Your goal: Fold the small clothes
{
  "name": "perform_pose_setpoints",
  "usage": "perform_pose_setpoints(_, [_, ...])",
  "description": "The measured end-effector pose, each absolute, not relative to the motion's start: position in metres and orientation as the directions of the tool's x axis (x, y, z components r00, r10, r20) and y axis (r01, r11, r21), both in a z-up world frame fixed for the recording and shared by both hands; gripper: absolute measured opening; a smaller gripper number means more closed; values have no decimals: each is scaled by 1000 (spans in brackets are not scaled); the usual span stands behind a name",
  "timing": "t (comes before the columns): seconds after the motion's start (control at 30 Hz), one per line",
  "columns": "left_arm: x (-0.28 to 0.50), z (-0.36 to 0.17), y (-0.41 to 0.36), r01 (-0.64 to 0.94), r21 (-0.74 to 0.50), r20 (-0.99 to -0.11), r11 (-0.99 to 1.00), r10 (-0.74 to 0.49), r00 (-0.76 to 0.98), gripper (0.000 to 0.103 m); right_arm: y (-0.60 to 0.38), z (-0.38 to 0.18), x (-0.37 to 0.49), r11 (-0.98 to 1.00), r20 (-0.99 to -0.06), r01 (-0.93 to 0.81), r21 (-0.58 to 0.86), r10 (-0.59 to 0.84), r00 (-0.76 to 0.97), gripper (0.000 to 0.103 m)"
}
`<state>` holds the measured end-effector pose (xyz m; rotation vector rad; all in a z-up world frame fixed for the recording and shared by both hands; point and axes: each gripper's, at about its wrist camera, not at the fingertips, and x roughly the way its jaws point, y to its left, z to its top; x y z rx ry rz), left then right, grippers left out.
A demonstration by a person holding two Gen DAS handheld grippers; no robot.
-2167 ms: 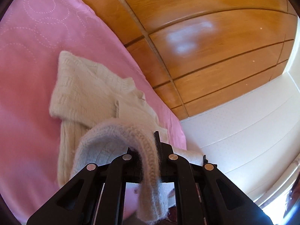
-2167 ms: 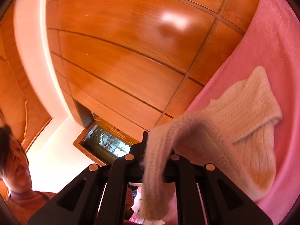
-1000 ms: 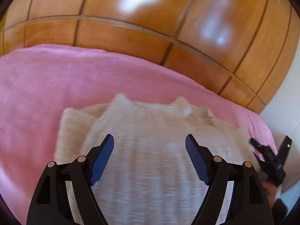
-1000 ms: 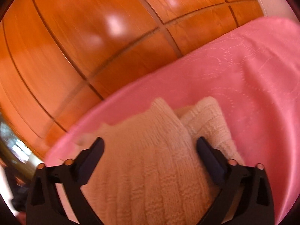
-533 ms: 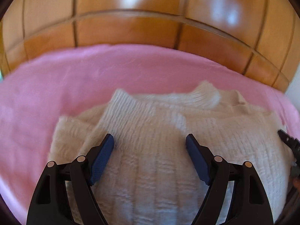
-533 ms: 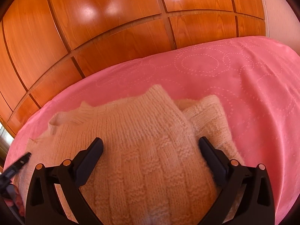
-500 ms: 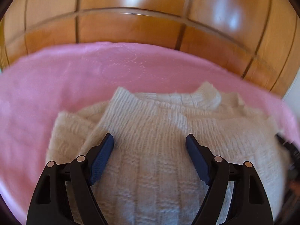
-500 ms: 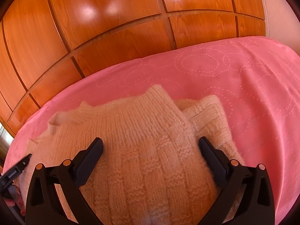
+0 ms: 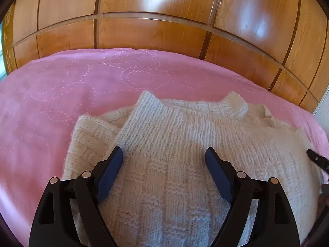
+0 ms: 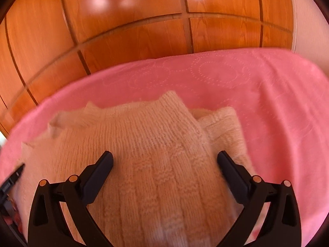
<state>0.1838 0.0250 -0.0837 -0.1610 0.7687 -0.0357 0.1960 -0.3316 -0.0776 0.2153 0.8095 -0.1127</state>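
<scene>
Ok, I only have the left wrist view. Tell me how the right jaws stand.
Observer: The right gripper is open. Its jaws are wide apart over the cream sweater and pinch nothing.
Operator: Describe the sweater's right edge.
Observer: A lower layer sticks out from under the top layer there.
Operator: Report what lies beyond that.
Observer: Only the pink bedspread, with its stitched dotted circles.
</scene>
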Motion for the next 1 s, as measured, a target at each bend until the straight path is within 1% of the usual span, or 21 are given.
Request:
perform_pose_setpoints(0.1, [184,-84,22,-28,-138,-695,990,-76,715,82,-318,-67,200,988,-716,110,112,3,698,101])
perform_pose_setpoints(0.2, [185,-85,22,-27,-141,-693,990,-79,716,82,-302,-74,221,998,-751,42,37,0,661,101])
perform_pose_setpoints(0.27, [184,-85,23,-26,-149,-691,988,-85,718,83,-298,-91,237,1000,-774,16,-19,-24,633,101])
perform_pose_setpoints(0.4, [183,-84,27,-28,-172,-690,985,-100,717,83,-313,-101,247,993,-793,120,16,-61,607,101])
perform_pose_setpoints(0.53, [181,-70,16,-71,-121,-718,990,-38,695,83,-305,-100,235,989,-750,143,-44,-127,649,101])
perform_pose_setpoints(0.63, [177,-46,-2,-19,-204,-672,979,-126,729,83,-304,-99,228,986,-730,156,-53,-145,668,101])
perform_pose_setpoints(0.7, [180,-33,-24,41,-211,-655,977,-173,736,83,-304,-99,227,986,-729,156,-56,-147,669,101])
perform_pose_setpoints(0.8, [186,-23,-55,130,-174,-642,976,-212,737,83,-305,-99,228,987,-729,155,-51,-143,669,101])
perform_pose_setpoints(0.9, [197,-30,-82,198,-116,-648,973,-225,728,83,-304,-98,226,987,-728,154,-51,-143,671,101])
perform_pose_setpoints(1.0, [214,-57,-95,168,1,-708,986,-118,697,83,-303,-98,226,987,-728,154,-50,-142,671,101])
